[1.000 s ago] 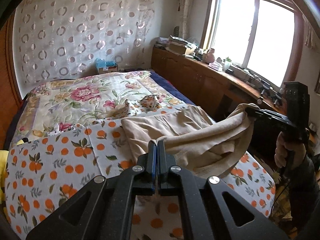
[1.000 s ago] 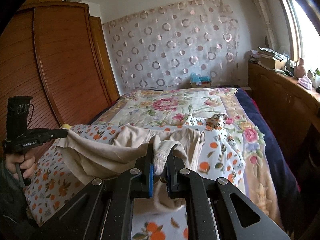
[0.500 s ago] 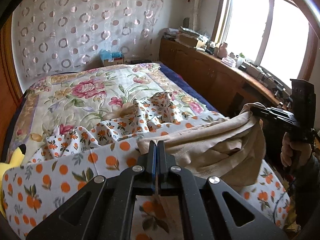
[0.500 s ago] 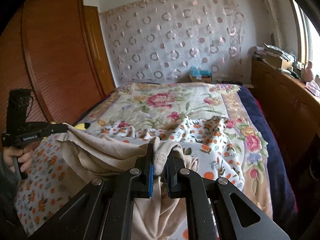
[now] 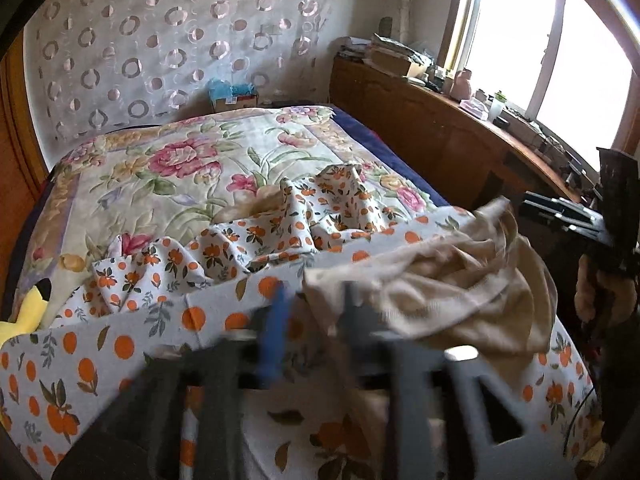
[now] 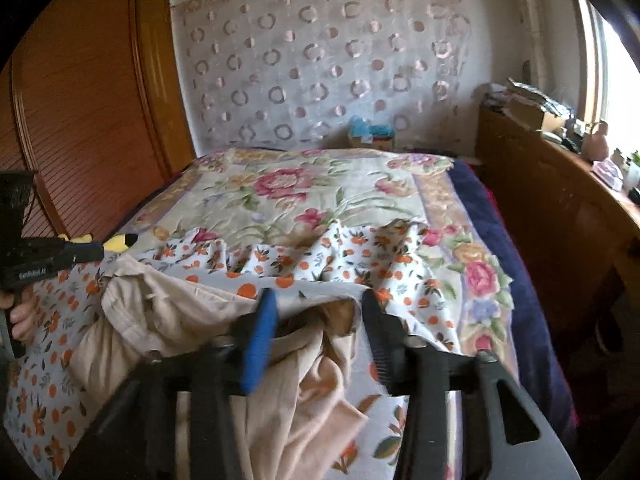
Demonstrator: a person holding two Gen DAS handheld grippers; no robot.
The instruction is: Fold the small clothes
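Observation:
A beige garment (image 5: 460, 288) lies crumpled on the orange-print sheet (image 5: 120, 344) at the near end of the bed; it also shows in the right wrist view (image 6: 192, 320). My left gripper (image 5: 316, 328) is open and motion-blurred, its fingers apart just before the garment's near edge. My right gripper (image 6: 320, 336) is open, its fingers on either side of a fold of the garment without pinching it. The left gripper also shows from the side in the right wrist view (image 6: 80, 254), and the right one in the left wrist view (image 5: 556, 216).
A floral quilt (image 5: 192, 168) covers the far bed. The orange-print sheet is bunched mid-bed (image 6: 304, 252). A yellow plush (image 5: 24, 316) lies at the left edge. A wooden cabinet (image 5: 440, 128) with clutter runs under the window; a wooden wardrobe (image 6: 80, 120) stands left.
Both grippers have opened and let go of the beige garment, which has dropped onto the sheet in a heap. The left wrist view is now blurred by motion.

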